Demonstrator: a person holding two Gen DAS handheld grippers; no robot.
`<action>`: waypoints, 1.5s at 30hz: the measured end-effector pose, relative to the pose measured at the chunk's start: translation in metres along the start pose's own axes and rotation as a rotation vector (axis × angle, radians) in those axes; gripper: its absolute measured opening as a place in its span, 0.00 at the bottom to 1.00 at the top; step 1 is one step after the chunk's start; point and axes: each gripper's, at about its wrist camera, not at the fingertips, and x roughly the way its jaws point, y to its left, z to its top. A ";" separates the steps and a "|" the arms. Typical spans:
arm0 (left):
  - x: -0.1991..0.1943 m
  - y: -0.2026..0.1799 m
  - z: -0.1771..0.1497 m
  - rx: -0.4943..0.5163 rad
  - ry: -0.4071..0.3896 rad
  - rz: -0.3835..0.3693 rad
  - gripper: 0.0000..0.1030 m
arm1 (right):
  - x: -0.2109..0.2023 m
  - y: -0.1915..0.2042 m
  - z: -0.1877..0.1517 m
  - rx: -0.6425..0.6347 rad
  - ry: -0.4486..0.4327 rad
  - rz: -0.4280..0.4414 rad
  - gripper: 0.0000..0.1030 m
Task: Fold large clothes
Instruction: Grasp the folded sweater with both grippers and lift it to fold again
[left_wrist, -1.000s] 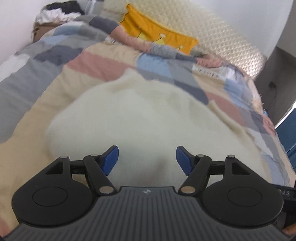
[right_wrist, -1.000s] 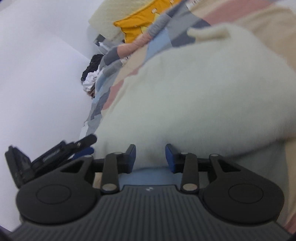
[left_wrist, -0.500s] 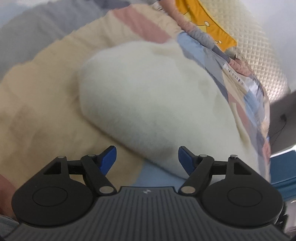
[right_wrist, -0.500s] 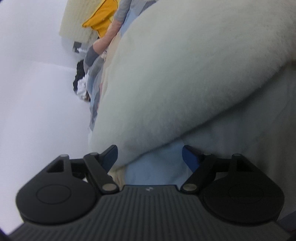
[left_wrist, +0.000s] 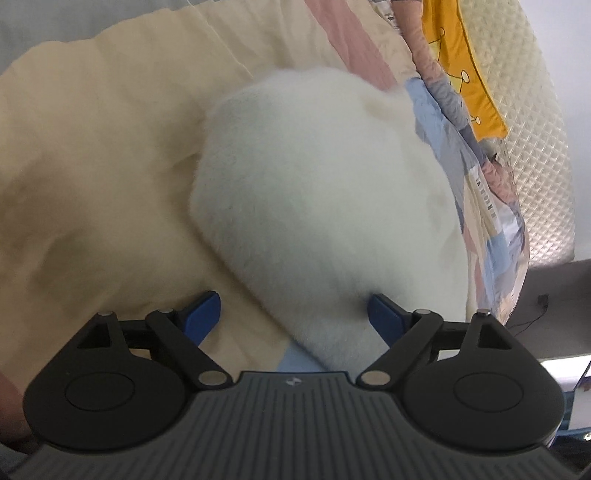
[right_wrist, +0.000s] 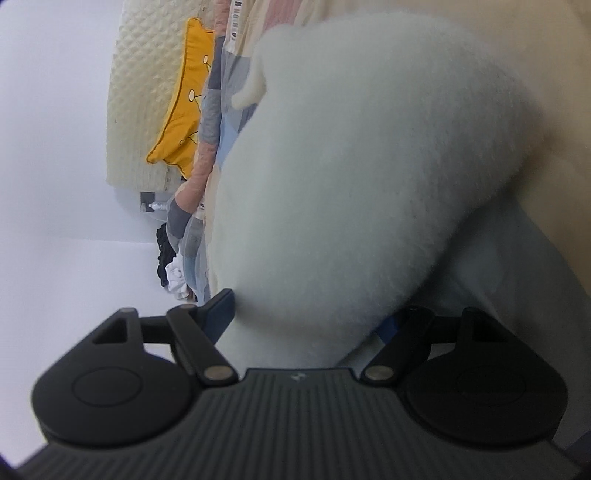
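Both tools, left (left_wrist: 293, 314) and right (right_wrist: 310, 317), shown wide open astride the fluffy white fleece garment (left_wrist: 317, 192), nothing gripped: the patchwork quilt (left_wrist: 92, 166) risks being pinched with its edge

Left tongs (left_wrist: 293, 314) spread wide, blue pads (left_wrist: 202, 312) apart. White fleece (left_wrist: 317, 195) lies bunched on the quilt (left_wrist: 92, 166), its near end reaching between the pads; right pad touches the fleece edge, left pad clear of it, over cream cloth. Pale blue patch (left_wrist: 291, 362) shows just below the fleece. Quilt is patchwork: cream, pink, blue, grey. Yellow pillow (left_wrist: 461, 62) at upper right, against a cream quilted headboard (left_wrist: 532, 122).
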 end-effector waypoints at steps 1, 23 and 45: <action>0.001 0.001 0.001 -0.010 -0.001 -0.009 0.87 | 0.001 0.002 0.000 -0.004 -0.002 0.006 0.77; -0.003 0.019 0.003 -0.101 -0.054 -0.133 0.87 | -0.041 -0.011 0.009 0.030 -0.128 -0.002 0.78; -0.020 0.008 0.009 0.000 -0.218 -0.119 0.52 | -0.044 0.008 0.009 -0.171 -0.229 -0.041 0.40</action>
